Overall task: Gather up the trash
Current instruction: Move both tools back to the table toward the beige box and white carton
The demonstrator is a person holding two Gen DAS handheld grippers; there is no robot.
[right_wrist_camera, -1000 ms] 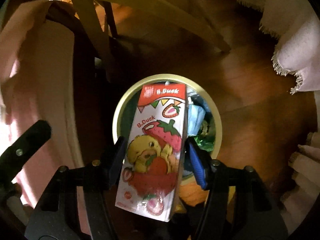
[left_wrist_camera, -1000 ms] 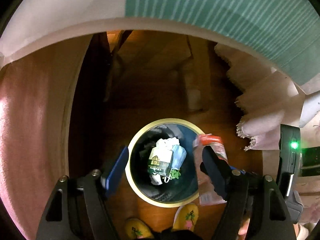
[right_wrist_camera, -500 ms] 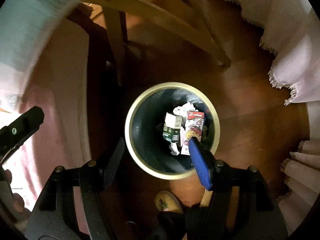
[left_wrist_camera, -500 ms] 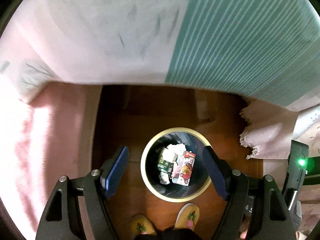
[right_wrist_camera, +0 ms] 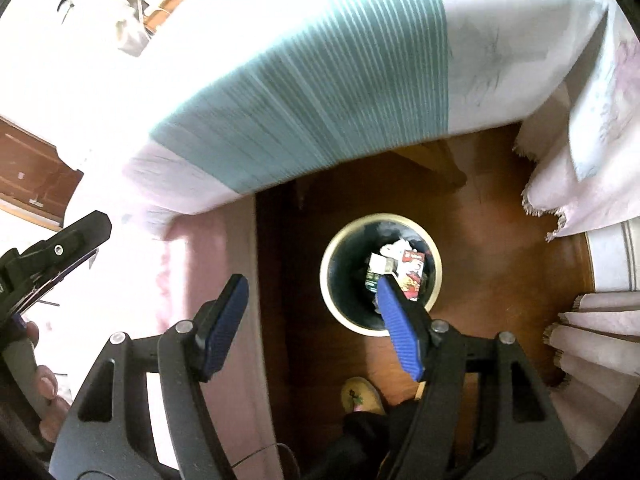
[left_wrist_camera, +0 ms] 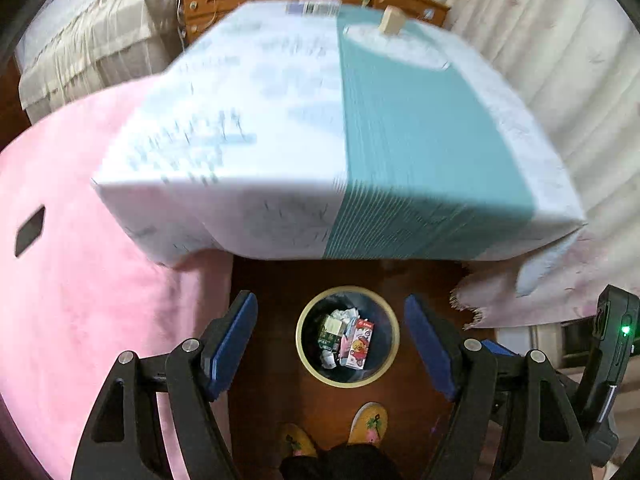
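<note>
Left hand-held gripper [left_wrist_camera: 330,338] wide apart, grasping nothing. Right hand-held gripper [right_wrist_camera: 312,322] released, bare. Strawberry drink carton [left_wrist_camera: 358,344] lies inside round trash bin [left_wrist_camera: 306,346], lower middle of frame.

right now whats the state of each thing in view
left gripper: open, empty
right gripper: open, empty
bin: upright, uncovered, trash inside
strawberry carton: lying in the bin
green carton: in the bin, beside the strawberry carton
table cloth: draped over the table
</note>
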